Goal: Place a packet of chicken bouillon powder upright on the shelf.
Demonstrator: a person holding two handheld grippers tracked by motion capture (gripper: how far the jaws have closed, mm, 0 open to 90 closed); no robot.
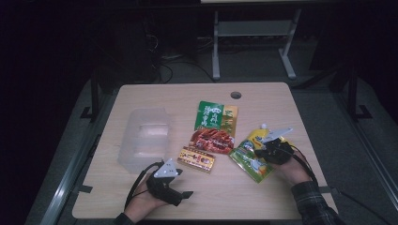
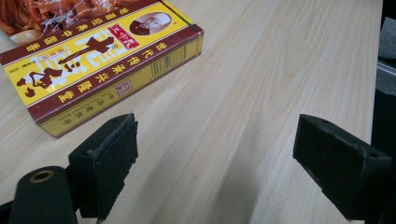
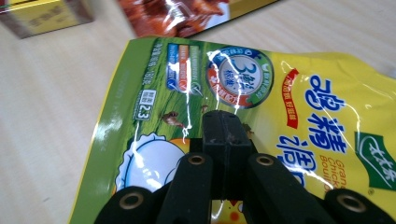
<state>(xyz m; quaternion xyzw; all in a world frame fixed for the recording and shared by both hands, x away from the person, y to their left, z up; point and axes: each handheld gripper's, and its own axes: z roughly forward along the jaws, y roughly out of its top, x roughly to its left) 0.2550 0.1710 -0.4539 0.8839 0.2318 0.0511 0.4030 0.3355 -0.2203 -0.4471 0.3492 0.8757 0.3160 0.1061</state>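
On my left side I see first the clear plastic box (image 1: pixel 143 138), open on top. It stands on the light wooden table (image 1: pixel 141 96) beyond the left gripper (image 1: pixel 184 180) and a little to its left, near but apart from it. My left gripper rests low over the table near the front edge, and its two black jaws stand wide apart with only bare wood between them. In the left gripper view, the flat yellow and dark red cardboard box (image 2: pixel 100 60) lies ahead of the left jaw, close to it but not touching.

Beyond this box, further from the left gripper, lies the shiny red food packet (image 1: pixel 212 139), and behind that the green foil packet (image 1: pixel 216 115) with white letters. The red packet seems to overlap the lower edge of the green one.

On the right side, my right gripper (image 3: pixel 226 126) is above the yellow and green glossy pouch (image 3: pixel 299 102) with blue letters. Its jaws are pressed together, pad against pad. From the right gripper view I cannot tell if a fold of the pouch is caught between them or if the tips only lie on its surface. The pouch lies flat on the table, directly under and ahead of the right gripper, and its white cap (image 1: pixel 264 126) points away from my side.
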